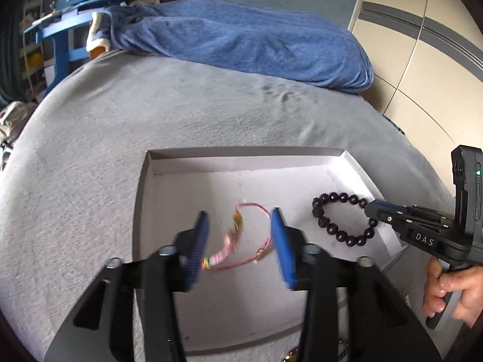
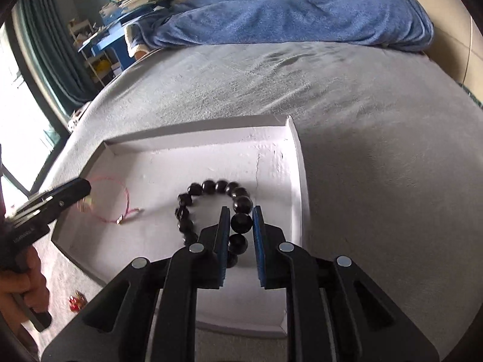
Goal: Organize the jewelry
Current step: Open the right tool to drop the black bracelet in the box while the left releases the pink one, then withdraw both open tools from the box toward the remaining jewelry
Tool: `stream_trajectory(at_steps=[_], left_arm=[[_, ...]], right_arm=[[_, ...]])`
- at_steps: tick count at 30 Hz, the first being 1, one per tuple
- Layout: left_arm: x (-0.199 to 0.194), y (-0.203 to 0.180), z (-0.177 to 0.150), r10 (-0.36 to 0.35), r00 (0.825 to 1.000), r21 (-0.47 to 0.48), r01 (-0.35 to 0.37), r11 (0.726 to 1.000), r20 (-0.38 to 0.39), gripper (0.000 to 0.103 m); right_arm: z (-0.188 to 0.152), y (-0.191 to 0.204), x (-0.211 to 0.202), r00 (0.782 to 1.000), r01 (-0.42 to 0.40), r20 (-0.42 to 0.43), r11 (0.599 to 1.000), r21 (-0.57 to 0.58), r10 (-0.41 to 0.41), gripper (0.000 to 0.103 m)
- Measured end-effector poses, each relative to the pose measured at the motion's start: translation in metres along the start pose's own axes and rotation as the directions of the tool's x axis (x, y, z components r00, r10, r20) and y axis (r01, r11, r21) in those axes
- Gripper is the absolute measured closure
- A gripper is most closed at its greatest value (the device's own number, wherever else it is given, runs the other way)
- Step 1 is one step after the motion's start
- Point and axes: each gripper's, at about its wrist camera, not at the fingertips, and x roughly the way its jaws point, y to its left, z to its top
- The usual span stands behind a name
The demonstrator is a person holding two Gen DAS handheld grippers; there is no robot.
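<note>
- Pink cord bracelet (image 1: 241,235) lies slack on the floor of the white cardboard tray (image 1: 145,199), at about nine o'clock from the tray's centre; I judge it already delivered.
- Left claw (image 1: 240,241) hangs just above it, blue pads standing wide on either side of the cord and touching nothing, so the piece is let go.
- Dark wooden bead bracelet (image 2: 217,211) sits toward three o'clock in the same tray, near the right wall, well apart from the pink one.
- Right claw (image 2: 240,235) stands narrow, one bead between its pads; a sliver of gap shows on each side, so I read it as not gripping, though the view is close and a light touch cannot be ruled out.
- Small red-and-gold pieces (image 2: 77,300) remain on the grey bed cover (image 2: 362,150) outside the tray, at about seven o'clock from it; the left wrist view also shows a gold, chain-like bit (image 1: 291,355) at the tray's near edge, too cut off to name.
- Judgement: two bracelets are in, at least these loose pieces are left, so the job is partly done.
</note>
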Motion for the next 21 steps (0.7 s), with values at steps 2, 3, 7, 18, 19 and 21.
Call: stream_trajectory(at_steps=[2, 3, 7, 18, 19, 21], left_arm=[[-0.007, 0.001, -0.005, 0.014, 1.0, 0.006, -0.015, 1.0, 0.013, 0.039], [-0.012, 0.002, -0.007, 0.018, 1.0, 0.007, -0.018, 1.0, 0.025, 0.037], [-0.034, 0.008, -0.021, 0.019, 0.998, -0.018, -0.018, 1.0, 0.06, 0.031], [-0.102, 0.009, -0.096, 0.012, 0.996, -0.044, -0.008, 0.999, 0.093, 0.025], [-0.106, 0.009, -0.102, 0.009, 0.996, -0.048, -0.005, 0.999, 0.093, 0.025], [-0.115, 0.007, -0.115, 0.01, 0.996, -0.047, -0.005, 0.999, 0.092, 0.024]], right_arm=[[-0.003, 0.001, -0.006, 1.0, 0.001, 0.012, 1.0, -0.012, -0.001, 0.07], [-0.006, 0.002, -0.011, 1.0, -0.005, 0.023, 1.0, -0.017, 0.005, 0.068], [-0.027, 0.005, -0.039, 0.997, -0.018, 0.074, 0.999, -0.043, 0.021, 0.062], [-0.096, -0.008, -0.097, 0.993, 0.01, 0.116, 0.999, -0.034, -0.006, 0.055], [-0.102, -0.01, -0.101, 0.993, 0.013, 0.119, 1.0, -0.026, -0.009, 0.055], [-0.11, -0.013, -0.108, 0.992, 0.017, 0.123, 1.0, -0.008, -0.015, 0.053]])
